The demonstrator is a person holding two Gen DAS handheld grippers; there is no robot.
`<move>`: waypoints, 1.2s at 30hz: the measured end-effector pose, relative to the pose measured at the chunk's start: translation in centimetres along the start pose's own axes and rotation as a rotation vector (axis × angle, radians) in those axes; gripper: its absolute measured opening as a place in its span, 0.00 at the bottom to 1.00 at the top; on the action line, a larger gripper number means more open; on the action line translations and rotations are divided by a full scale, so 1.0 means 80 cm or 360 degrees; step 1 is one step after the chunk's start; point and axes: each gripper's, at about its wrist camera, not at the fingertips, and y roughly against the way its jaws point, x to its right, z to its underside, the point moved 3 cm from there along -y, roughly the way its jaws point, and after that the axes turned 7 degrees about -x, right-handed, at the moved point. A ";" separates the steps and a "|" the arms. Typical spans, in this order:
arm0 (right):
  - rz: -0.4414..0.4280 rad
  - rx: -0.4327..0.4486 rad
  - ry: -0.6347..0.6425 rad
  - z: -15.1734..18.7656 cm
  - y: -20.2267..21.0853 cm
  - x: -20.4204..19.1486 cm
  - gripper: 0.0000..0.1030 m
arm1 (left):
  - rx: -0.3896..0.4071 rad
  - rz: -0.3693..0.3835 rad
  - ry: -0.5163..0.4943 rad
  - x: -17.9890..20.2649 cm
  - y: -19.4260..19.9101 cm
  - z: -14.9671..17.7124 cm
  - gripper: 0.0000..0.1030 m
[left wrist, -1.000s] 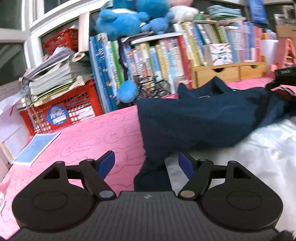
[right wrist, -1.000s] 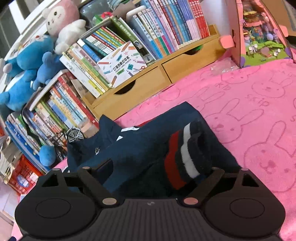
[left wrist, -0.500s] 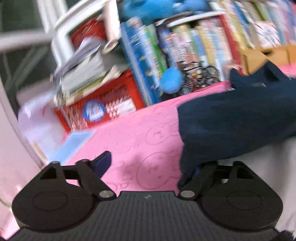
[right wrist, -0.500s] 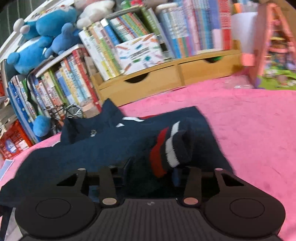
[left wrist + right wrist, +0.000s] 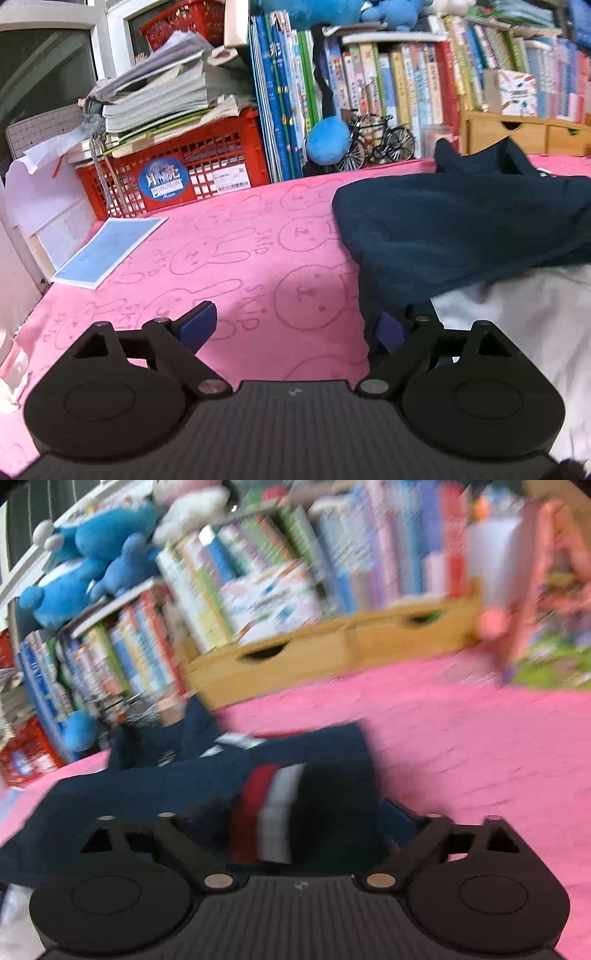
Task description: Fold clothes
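Navy shirt (image 5: pixel 461 229) lies on pink blanket (image 5: pixel 229 266), near the books; left gripper (image 5: pixel 295 328) and right gripper (image 5: pixel 295 834) both opening, jaws spread, striped cuff (image 5: pixel 269 808) loose between right jaws; regrip edges evenly, fold flat.

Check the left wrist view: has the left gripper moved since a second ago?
Yes. The left gripper has swung leftward: the red crate sits nearer the centre, and the navy garment now lies further right.

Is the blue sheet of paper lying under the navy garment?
No, the blue sheet lies bare on the pink blanket, well apart from the navy garment.
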 end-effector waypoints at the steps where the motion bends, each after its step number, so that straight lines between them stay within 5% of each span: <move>1: 0.0058 0.0049 0.0015 -0.001 0.014 0.005 0.98 | 0.0012 0.0013 0.0016 -0.005 0.008 0.001 0.89; 3: 0.0121 0.0131 0.0046 -0.002 0.037 0.014 0.98 | 0.0046 0.0047 0.0080 -0.016 0.027 0.001 0.89; 6: 0.0007 0.0196 0.0145 -0.001 0.055 -0.009 0.90 | 0.0165 0.0219 0.0218 -0.033 0.058 -0.006 0.94; 9: -0.0141 0.0153 0.0261 0.004 0.047 -0.065 0.72 | 0.0271 0.0372 0.0334 -0.035 0.075 -0.020 0.95; 14: -0.0344 -0.0038 0.0469 0.029 0.004 -0.169 0.64 | 0.0271 0.0177 0.0104 0.035 0.044 -0.064 0.94; 18: -0.0290 -0.0176 0.0685 0.054 -0.029 -0.222 0.64 | 0.0005 0.0025 -0.0049 0.077 -0.016 -0.060 0.92; 22: -0.0084 -0.0213 0.0593 0.060 -0.044 -0.162 0.70 | -0.0172 -0.0034 0.0070 0.054 -0.044 -0.026 0.96; 25: -0.0200 -0.0218 0.0403 0.051 -0.040 -0.107 0.62 | -0.0207 0.0016 0.0175 0.034 -0.046 -0.019 0.97; 28: -0.0186 -0.0227 0.0510 0.057 -0.039 -0.105 0.65 | -0.0123 -0.0013 0.0193 0.027 -0.028 -0.027 0.91; 31: -0.0123 -0.0237 0.0619 0.063 -0.043 -0.124 0.79 | 0.0063 0.0122 0.0185 0.031 0.000 -0.057 0.92; 36: -0.0136 -0.0256 0.0595 0.064 -0.045 -0.125 0.83 | 0.0169 0.0213 -0.0017 0.098 -0.012 -0.107 0.93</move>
